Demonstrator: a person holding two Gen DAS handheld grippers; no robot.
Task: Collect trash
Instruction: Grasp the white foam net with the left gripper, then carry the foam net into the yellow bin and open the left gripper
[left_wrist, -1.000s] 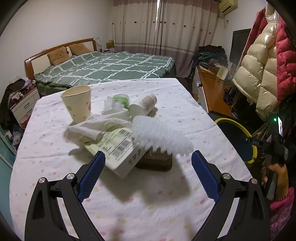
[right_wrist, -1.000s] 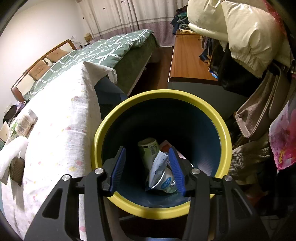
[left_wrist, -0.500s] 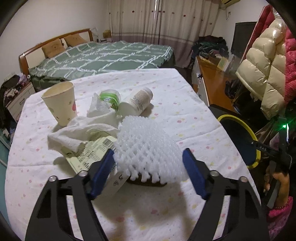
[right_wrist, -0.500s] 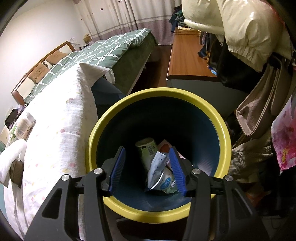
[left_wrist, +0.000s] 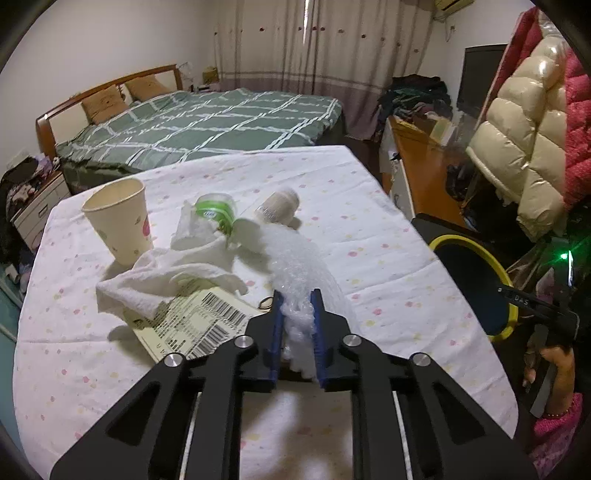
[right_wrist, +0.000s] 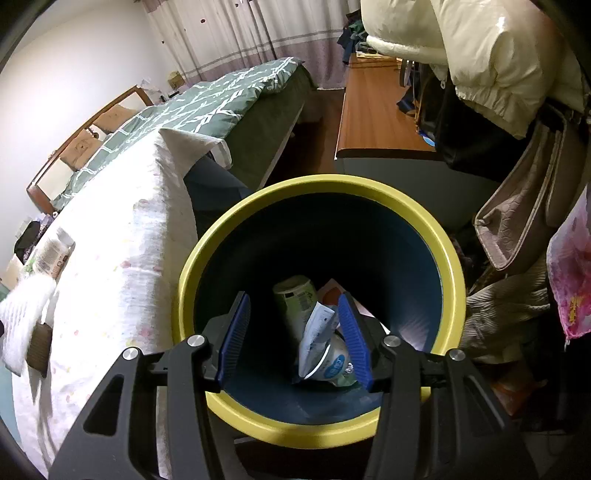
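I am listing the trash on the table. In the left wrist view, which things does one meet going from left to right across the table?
paper cup → crumpled white tissue → green-capped container → white bottle lying on its side → white foam net, held in the left gripper → yellow-rimmed bin beyond the table edge.

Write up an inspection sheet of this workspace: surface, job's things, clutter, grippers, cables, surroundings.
Surface: table under a white dotted cloth.
Job's things: foam net, paper cup upright, tissue, labelled box, two containers lying down; yellow-rimmed bin holds trash.
Clutter: nothing seen beyond the trash.
Grippers: left gripper shut on foam net; right gripper open above the bin.
Cables: nothing seen.
Surroundings: bed, hanging jackets, wooden desk.
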